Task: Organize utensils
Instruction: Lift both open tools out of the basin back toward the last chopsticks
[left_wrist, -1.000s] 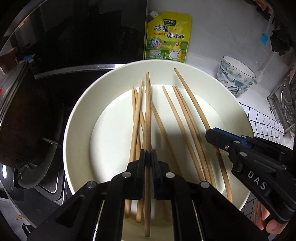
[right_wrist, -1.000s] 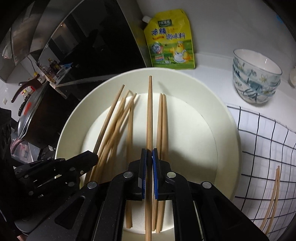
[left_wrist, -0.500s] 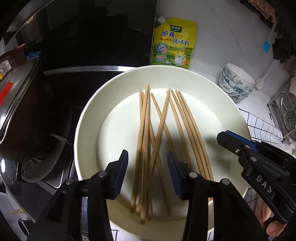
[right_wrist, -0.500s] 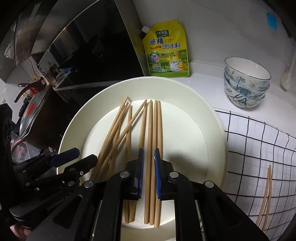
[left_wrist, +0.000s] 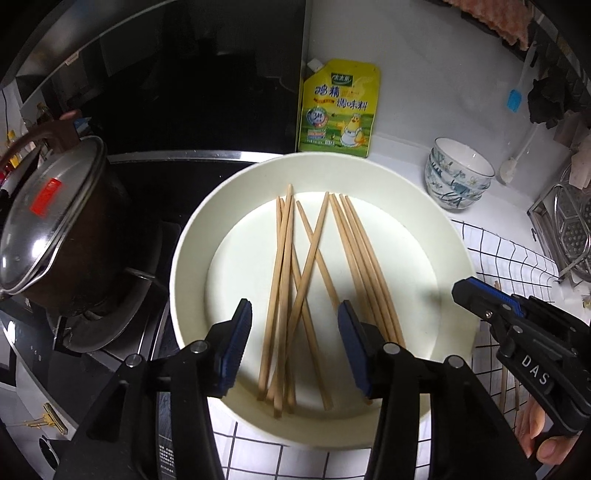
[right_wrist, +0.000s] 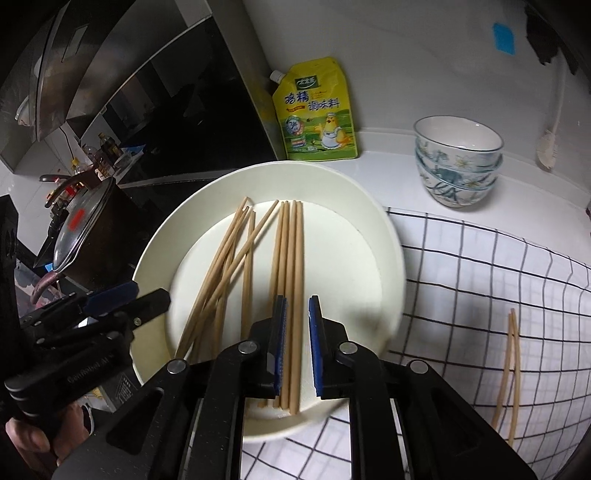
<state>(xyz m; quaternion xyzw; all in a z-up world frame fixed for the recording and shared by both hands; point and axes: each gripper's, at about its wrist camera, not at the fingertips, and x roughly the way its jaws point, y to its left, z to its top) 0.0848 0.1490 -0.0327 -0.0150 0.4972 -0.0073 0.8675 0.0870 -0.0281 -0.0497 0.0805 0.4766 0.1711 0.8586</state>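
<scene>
Several wooden chopsticks (left_wrist: 314, 280) lie loose and crossed in a wide cream plate (left_wrist: 192, 258); they also show in the right wrist view (right_wrist: 288, 266), in the same plate (right_wrist: 388, 258). My left gripper (left_wrist: 293, 347) is wide open and empty above the plate's near side. My right gripper (right_wrist: 297, 343) is partly open and empty, its pads astride the near ends of the right-hand chopsticks without gripping them. It also shows at the right of the left wrist view (left_wrist: 491, 306). Two more chopsticks (right_wrist: 511, 365) lie together on the checked cloth (right_wrist: 480, 295).
A lidded dark pot (left_wrist: 55, 221) stands on the stove at the left. A yellow seasoning pouch (left_wrist: 338, 110) leans on the back wall. Stacked patterned bowls (right_wrist: 458, 162) stand at the back right. A metal rack (left_wrist: 565, 229) is at the far right.
Both grippers were shut on a chopstick one second ago. Both have opened, let the chopsticks drop into the plate, and pulled back and up.
</scene>
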